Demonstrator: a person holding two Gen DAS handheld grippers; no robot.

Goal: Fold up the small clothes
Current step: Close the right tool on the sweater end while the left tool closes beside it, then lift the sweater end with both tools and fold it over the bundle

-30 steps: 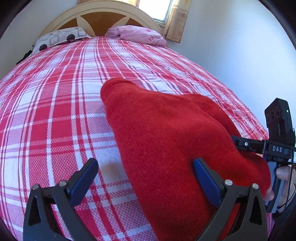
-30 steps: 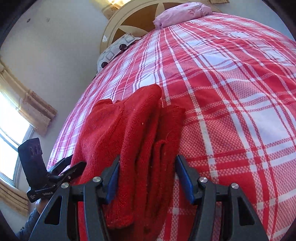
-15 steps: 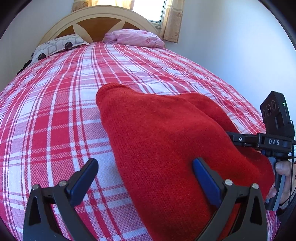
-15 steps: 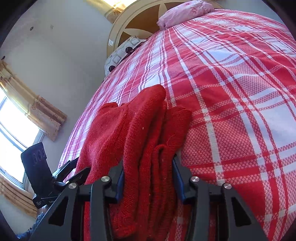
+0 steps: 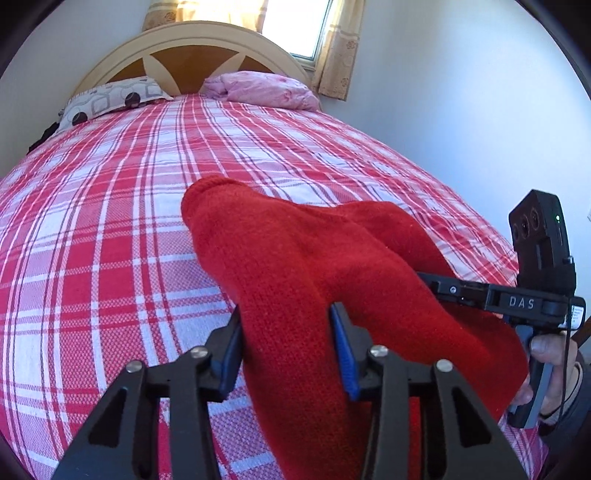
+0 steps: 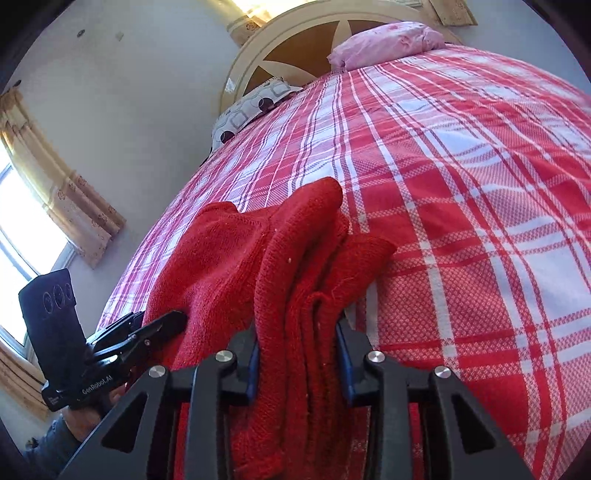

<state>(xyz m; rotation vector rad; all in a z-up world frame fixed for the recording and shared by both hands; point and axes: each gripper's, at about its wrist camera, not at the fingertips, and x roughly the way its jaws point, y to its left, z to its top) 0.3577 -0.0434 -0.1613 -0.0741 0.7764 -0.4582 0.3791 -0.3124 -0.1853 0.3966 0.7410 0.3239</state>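
Note:
A red knitted garment (image 5: 295, 266) lies bunched at the near end of a bed with a red and white plaid cover (image 5: 110, 221). My left gripper (image 5: 286, 350) is shut on a thick fold at its near left edge. My right gripper (image 6: 299, 365) is shut on several gathered layers of the same garment (image 6: 295, 266). The right gripper also shows in the left wrist view (image 5: 480, 291), at the garment's right side. The left gripper shows in the right wrist view (image 6: 147, 332), at the garment's left side.
A wooden headboard (image 5: 192, 48) stands at the far end, with a patterned pillow (image 5: 110, 99) and a pink pillow (image 5: 266, 88) in front of it. A curtained window (image 5: 291, 26) is behind. A white wall (image 5: 461, 110) runs along the bed's right side.
My left gripper was wide open over the garment's edge and has closed on it. My right gripper has tightened on the gathered layers. Both views have tilted up slightly.

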